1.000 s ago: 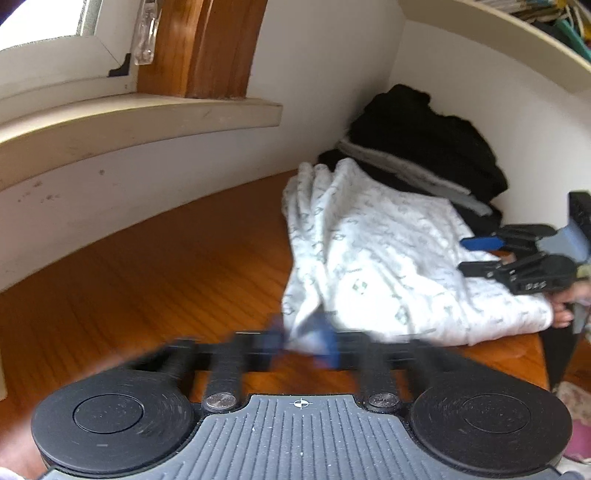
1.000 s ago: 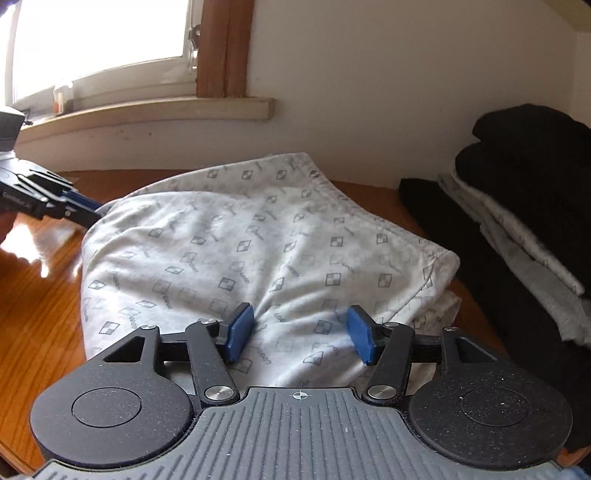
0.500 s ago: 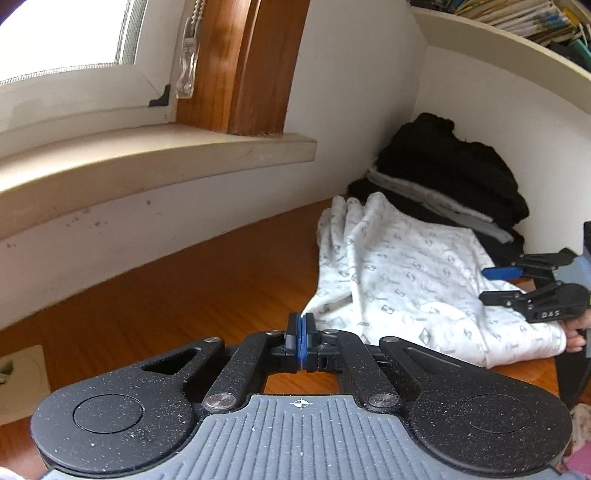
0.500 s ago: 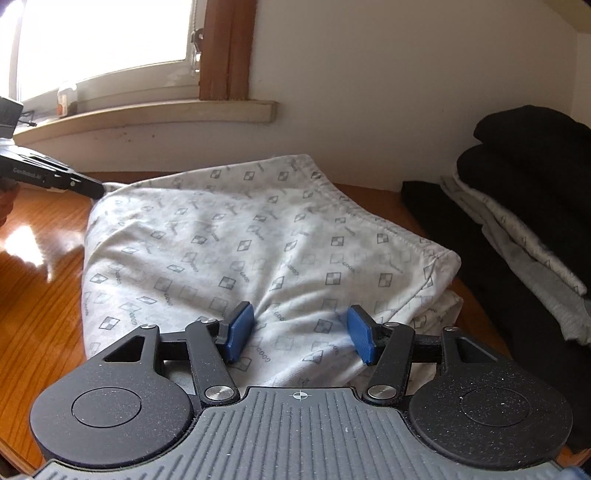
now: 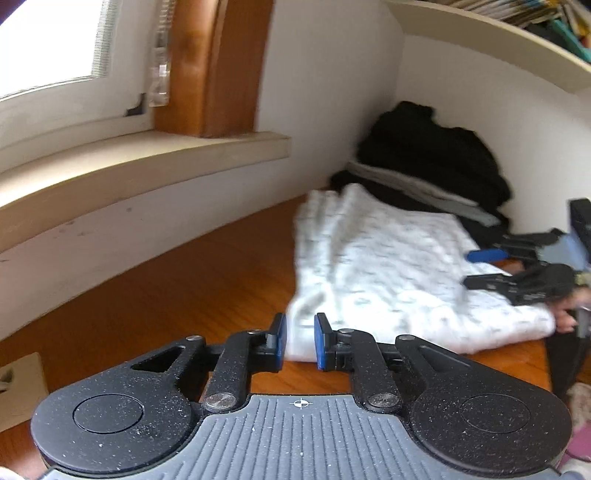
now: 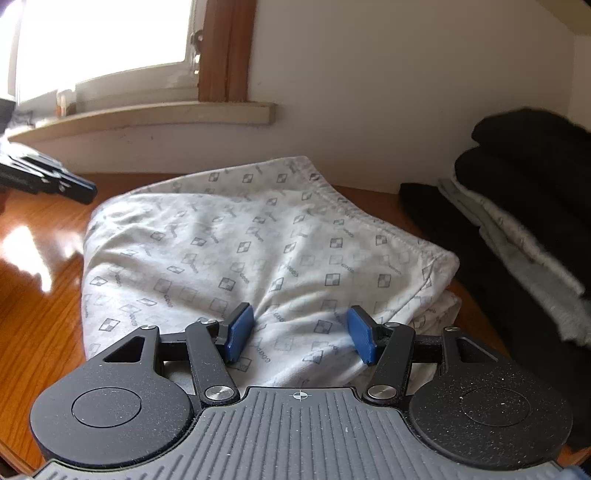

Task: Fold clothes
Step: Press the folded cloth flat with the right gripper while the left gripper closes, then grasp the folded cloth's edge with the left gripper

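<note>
My left gripper [image 5: 299, 341] has its blue pads a small way apart and its jaws are opening; the near corner of the white patterned garment [image 5: 399, 273] shows in the gap, but I cannot tell whether the pads touch it. My right gripper [image 6: 301, 334] holds its jaws about half spread over the garment's near edge, cloth showing between the pads with neither one pinching it. In the left wrist view that right gripper sits at the garment's far side, with fingertips of the person's hand [image 5: 565, 317] just behind it.

The garment lies folded on the wooden table [image 5: 166, 295], one hemmed edge running along its right side in the right wrist view. Just beyond it, in the corner against the white wall, sits a pile of black and grey clothes [image 6: 517, 206]. A windowsill [image 5: 147, 162] runs along the wall on the left, and a shelf of books [image 5: 517, 14] hangs above the corner.
</note>
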Tool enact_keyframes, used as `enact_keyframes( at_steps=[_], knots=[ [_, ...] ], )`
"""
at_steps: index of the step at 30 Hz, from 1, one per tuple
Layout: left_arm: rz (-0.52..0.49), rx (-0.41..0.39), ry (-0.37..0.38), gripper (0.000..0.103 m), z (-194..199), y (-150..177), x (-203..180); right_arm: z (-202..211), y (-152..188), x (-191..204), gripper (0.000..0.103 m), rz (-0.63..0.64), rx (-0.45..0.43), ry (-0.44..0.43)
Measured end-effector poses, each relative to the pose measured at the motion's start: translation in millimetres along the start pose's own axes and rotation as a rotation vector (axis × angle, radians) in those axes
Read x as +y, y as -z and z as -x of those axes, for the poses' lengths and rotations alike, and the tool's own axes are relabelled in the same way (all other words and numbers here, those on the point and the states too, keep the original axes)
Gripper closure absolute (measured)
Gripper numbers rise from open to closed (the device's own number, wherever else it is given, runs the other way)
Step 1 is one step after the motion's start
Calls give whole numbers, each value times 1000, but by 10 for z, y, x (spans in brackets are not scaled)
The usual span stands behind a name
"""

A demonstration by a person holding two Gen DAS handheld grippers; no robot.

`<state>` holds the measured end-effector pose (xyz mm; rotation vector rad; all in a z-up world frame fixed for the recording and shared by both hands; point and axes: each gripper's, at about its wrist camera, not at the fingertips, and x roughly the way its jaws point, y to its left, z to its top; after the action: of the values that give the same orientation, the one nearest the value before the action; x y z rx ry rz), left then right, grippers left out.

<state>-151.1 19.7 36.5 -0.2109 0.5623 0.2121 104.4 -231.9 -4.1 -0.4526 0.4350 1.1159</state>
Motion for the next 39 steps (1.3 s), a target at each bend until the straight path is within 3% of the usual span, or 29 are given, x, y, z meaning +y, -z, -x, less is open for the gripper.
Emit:
enact_keyframes(
  at_steps=[4,8,12,16,17,18,23,25,31,32,34,35,36,39],
  knots=[
    [-35,49,56,87,-83,47,-85,72,-124,153,47,64,-14,20],
    [-52,100,44,87,-218,97,-133,185,-263,359,47,80,-50,-53],
    [-56,93,40,76,-247,116,-154,163,-327,700,47,141,-41,-142],
    [-78,79,27,74,-277,130,-195,20,-305,929,47,199,-8,-176],
    [-85,72,24,81,-278,134,-204,-6,-302,939,47,199,-2,-177],
    [-84,62,18,97,-270,136,-208,-28,-300,922,47,187,3,-183],
    [-55,-1,-29,103,-45,37,-82,-71,-221,739,47,104,18,-228],
    [-54,-9,-147,103,8,39,5,-61,-201,716,47,97,18,-228],
    [0,-54,-66,103,61,-13,13,68,-199,681,47,96,0,-191],
    [0,-55,-49,101,25,-35,-19,111,-199,635,47,88,-6,-180],
    [-6,-43,-15,87,-70,-95,-99,212,-189,484,47,59,-20,-146],
    [-10,-34,-2,70,-122,-135,-136,255,-177,390,46,43,-21,-120],
    [-23,-26,1,59,-189,-190,-187,284,-164,277,46,19,-21,-94],
    [-65,10,20,57,-438,-391,-271,309,-122,-116,46,-84,-16,-21]
  ],
)
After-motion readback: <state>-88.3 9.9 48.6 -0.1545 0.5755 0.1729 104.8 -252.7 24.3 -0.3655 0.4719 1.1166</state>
